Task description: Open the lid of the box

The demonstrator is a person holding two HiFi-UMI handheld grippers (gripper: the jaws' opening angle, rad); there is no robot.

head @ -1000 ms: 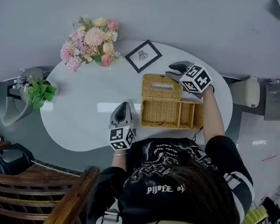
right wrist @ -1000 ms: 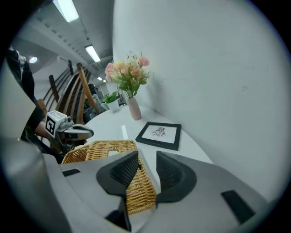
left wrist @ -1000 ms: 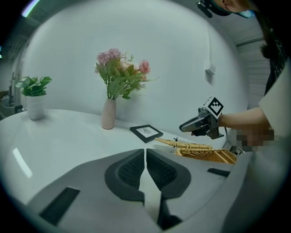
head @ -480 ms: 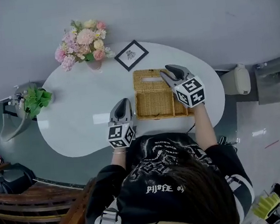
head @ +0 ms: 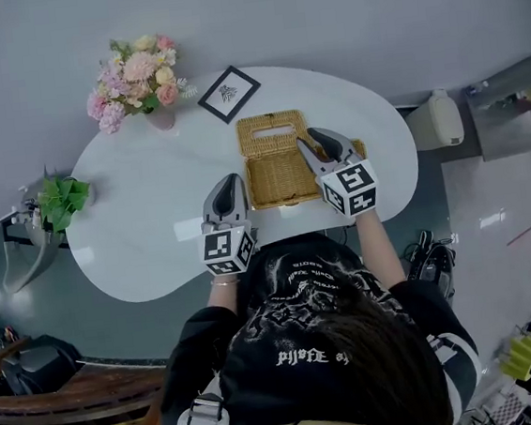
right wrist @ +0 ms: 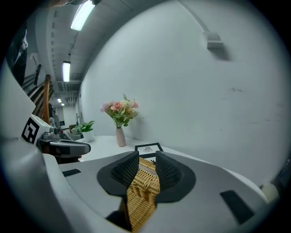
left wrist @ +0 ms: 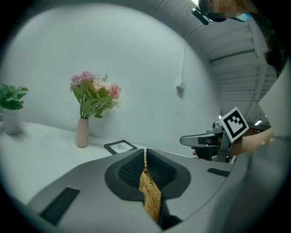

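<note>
Overhead, a white table is being shown, with a potted plant at its left end, then a vase of flowers and a small picture frame. Next, the left gripper is being held with its jaws almost together, pinched on the thin left wall of the wicker box, which is sitting mid-table in front of the person. The slotted lid is being seen at the box's far side; how far it is being raised cannot be told. Rightmost, the right gripper is being held with its jaws a short way apart, clamped on a braided wicker rim, judged to be the lid's edge.

For this step, the box is best kept pinned by the left grip while the rim is swung up and back about its hinge, not dragged.

Compared with a second ago, the box is lying squarer and just beside the left gripper instead of apart from it. The right gripper is being held nearer the person.
</note>
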